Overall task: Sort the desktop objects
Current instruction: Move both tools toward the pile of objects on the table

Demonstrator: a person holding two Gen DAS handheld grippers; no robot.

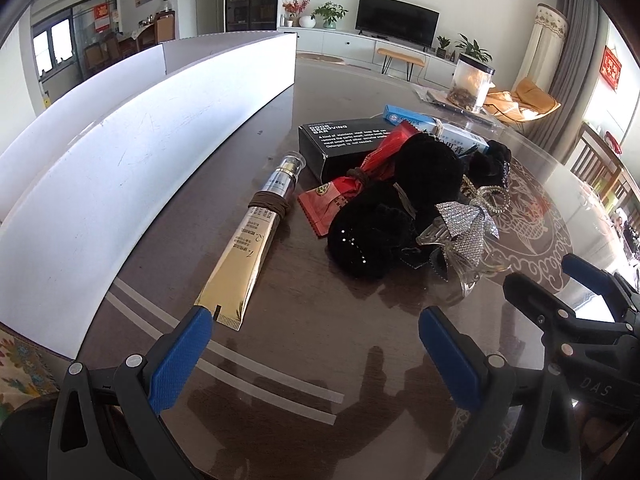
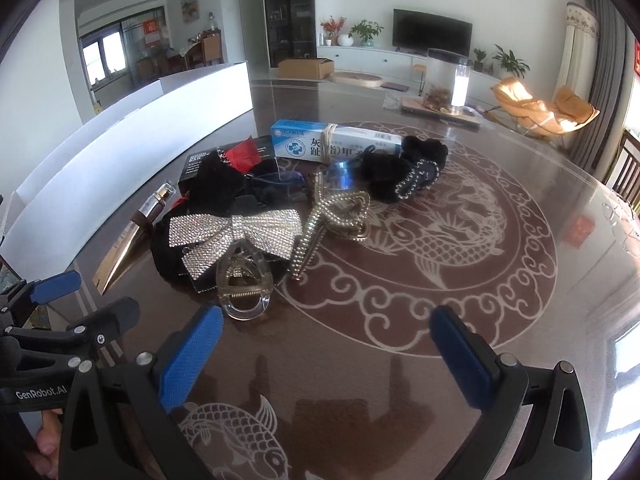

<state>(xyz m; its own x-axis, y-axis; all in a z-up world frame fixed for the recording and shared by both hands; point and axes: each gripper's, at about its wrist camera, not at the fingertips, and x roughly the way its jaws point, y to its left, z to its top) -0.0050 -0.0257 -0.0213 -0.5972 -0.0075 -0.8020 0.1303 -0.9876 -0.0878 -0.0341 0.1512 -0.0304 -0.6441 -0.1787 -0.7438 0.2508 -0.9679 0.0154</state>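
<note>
Both claws, left (image 1: 316, 340) & right (image 2: 326, 340), agape w/ white divider (image 1: 120, 152) beside clutter.

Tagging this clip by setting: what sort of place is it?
Most likely a home living and dining room: a TV on a low white cabinet, potted plants, and a dark table with a dragon inlay.

Gold tube (image 1: 240, 252), boxes, black scrunchies (image 1: 400, 200), rhinestone clips lie heaped.
</note>
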